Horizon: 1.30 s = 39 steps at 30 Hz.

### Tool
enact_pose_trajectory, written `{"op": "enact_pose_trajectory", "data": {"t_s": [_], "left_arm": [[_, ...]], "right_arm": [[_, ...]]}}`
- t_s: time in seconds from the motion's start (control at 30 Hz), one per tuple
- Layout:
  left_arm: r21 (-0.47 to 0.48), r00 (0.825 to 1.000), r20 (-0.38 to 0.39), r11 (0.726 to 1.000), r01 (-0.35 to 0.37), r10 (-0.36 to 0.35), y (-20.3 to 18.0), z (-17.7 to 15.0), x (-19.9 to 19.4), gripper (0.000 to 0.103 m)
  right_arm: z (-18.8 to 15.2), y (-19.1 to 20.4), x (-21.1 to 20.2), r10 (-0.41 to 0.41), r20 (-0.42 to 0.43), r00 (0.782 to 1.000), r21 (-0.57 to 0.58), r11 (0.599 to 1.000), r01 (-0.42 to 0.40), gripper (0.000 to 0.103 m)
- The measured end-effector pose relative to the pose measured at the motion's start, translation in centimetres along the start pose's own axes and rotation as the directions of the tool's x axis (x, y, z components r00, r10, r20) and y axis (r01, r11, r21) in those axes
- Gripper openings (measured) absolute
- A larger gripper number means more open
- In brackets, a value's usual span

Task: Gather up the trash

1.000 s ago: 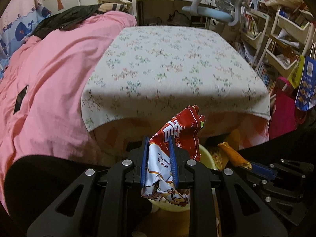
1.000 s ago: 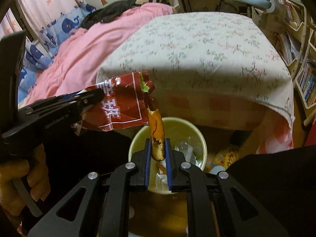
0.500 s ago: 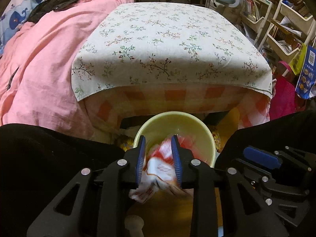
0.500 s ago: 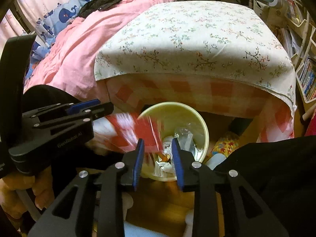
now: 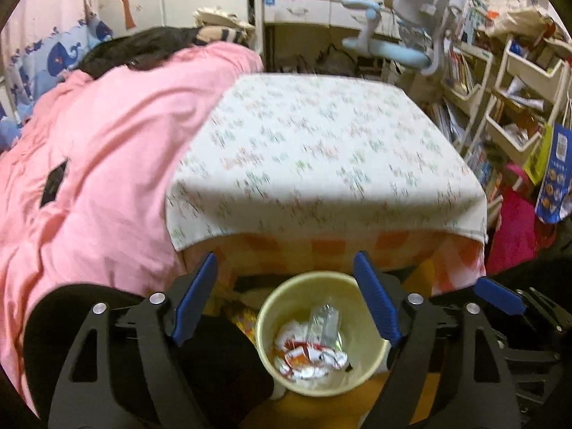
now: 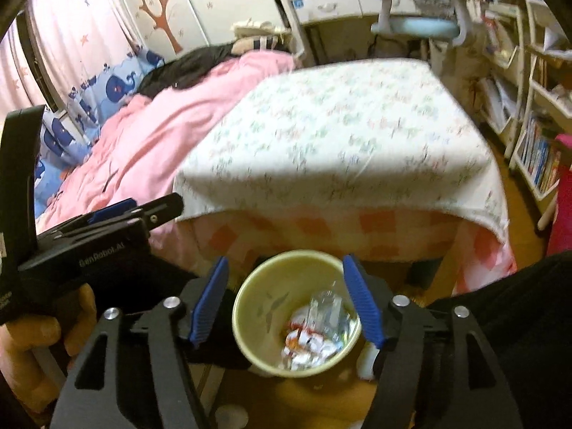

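Trash, seemingly wrappers, in bin below both wide, empty claws.

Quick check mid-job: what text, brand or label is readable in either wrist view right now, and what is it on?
"GenRobot.AI": on the side of the left gripper, seen in the right wrist view.
Wrappers in the trash bin: printing too crumpled and blurred to read.
Blue hanging bag: printed marks too small to read.
Book spines on the shelves: unreadable.
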<state>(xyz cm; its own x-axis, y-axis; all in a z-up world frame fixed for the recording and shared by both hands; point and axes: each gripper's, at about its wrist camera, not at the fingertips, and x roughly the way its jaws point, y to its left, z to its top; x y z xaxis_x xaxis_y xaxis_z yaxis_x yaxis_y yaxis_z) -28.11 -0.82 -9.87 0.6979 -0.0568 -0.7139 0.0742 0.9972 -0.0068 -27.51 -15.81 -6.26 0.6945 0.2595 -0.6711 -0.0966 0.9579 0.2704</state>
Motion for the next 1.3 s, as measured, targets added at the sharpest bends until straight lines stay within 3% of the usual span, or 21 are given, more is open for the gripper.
{"op": "enact_pose_trajectory", "data": {"t_s": [0.07,0.33,0.57,0.87,1.3], "left_arm": [[-0.018,0.999,0.034,1.000,-0.020,0.021,0.4,0.7,-0.5,0.083],[-0.052,0.983,0.174,0.997,-0.048,0.057,1.3,3.4,-2.3,0.091],[-0.047,0.954,0.291,0.997,-0.058,0.069,0.6,6.8,-2.6,0.096],[-0.024,0.937,0.341,0.997,-0.068,0.072,-0.4,11.5,0.3,0.096],[-0.028,0.940,0.333,0.997,-0.073,0.078,-0.5,18.3,6.6,0.096]], "right_arm": [[0.5,0.0,-0.4,-0.020,0.039,0.999,-0.011,1.000,0.020,0.077],[3.1,-0.2,-0.9,-0.056,0.142,0.988,-0.072,0.995,0.067,0.077],[6.7,0.7,-1.1,-0.099,0.292,0.951,-0.149,0.978,0.147,0.088],[10.3,0.7,1.3,-0.128,0.350,0.928,-0.178,0.964,0.200,0.094],[16.8,-0.9,3.6,-0.193,0.400,0.896,-0.133,0.955,0.266,0.095]]}}
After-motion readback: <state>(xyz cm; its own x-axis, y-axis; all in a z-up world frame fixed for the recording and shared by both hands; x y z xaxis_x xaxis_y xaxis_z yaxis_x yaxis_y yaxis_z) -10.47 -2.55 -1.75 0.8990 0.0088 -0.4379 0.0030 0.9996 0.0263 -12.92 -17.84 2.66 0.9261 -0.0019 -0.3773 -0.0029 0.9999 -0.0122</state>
